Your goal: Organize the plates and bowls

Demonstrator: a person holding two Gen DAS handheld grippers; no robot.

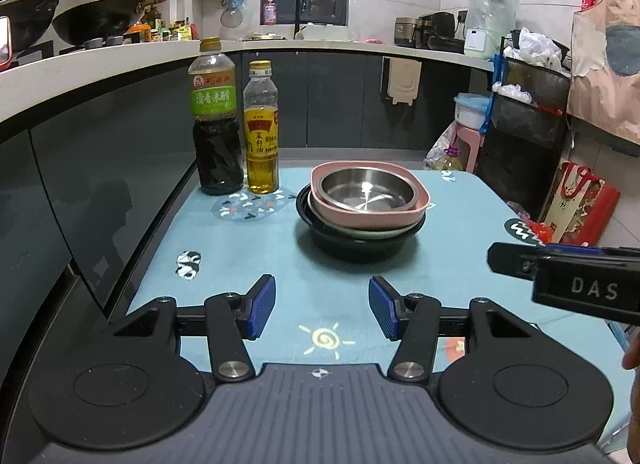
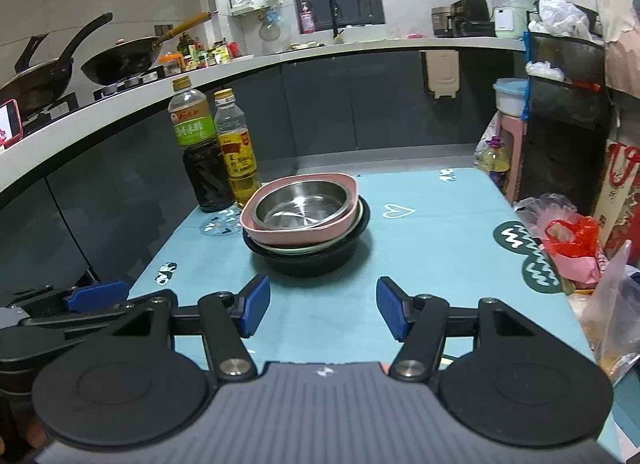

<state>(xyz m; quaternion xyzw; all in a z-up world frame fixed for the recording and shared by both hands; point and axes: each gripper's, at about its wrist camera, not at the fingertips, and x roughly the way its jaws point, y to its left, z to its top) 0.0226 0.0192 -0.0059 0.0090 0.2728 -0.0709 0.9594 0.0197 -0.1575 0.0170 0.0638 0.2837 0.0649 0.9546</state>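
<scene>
A stack of dishes stands on the blue table. A steel bowl (image 1: 366,188) sits in a pink dish (image 1: 400,211), on a pale green plate (image 1: 360,233), on a black bowl (image 1: 360,250). The same steel bowl (image 2: 302,202), pink dish (image 2: 296,235) and black bowl (image 2: 308,262) show in the right wrist view. My left gripper (image 1: 322,306) is open and empty, short of the stack. My right gripper (image 2: 322,306) is open and empty, also short of it. Its body shows at the right of the left wrist view (image 1: 576,284).
A dark vinegar bottle (image 1: 216,120) and a yellow oil bottle (image 1: 262,128) stand at the table's far left, close to the stack. The table (image 1: 240,264) has a patterned blue cloth. Bags (image 2: 572,244) crowd its right edge. Kitchen counter and cabinets lie behind.
</scene>
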